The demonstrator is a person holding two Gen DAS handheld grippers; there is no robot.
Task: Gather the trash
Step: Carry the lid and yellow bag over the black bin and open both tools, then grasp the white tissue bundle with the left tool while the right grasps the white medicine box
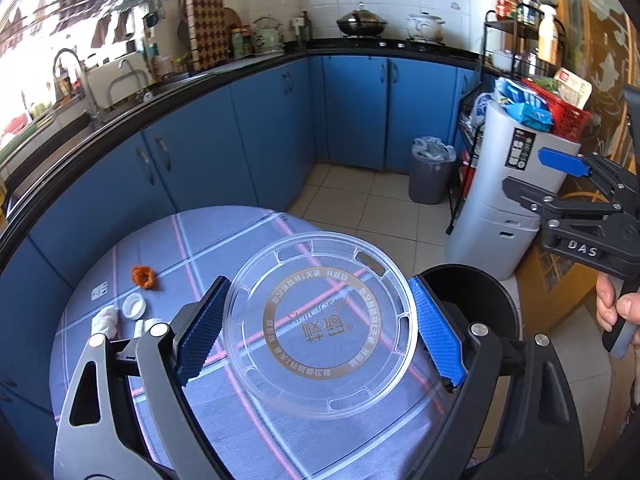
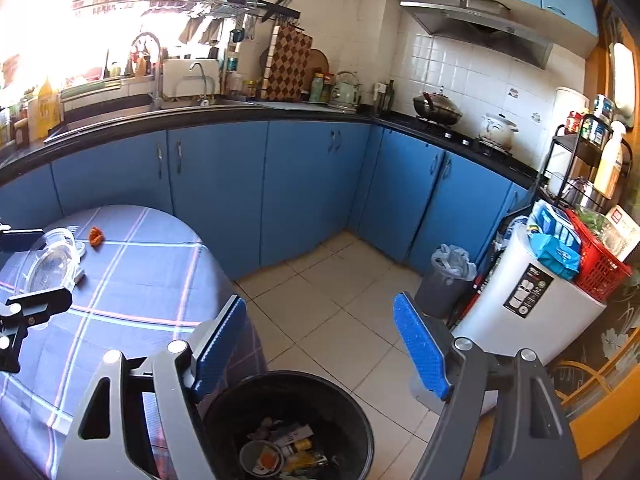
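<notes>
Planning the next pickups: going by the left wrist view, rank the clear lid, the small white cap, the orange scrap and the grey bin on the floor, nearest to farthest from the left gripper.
1. clear lid, between the left gripper fingers.
2. small white cap, left on the table.
3. orange scrap, just beyond the cap.
4. grey bin, far right on the floor.

You are looking at a desk wearing a blue plaid cloth; an orange scrap, a small white cap and a crumpled white wad are lying on it. A black bin is standing on the tiled floor just beside it.
</notes>
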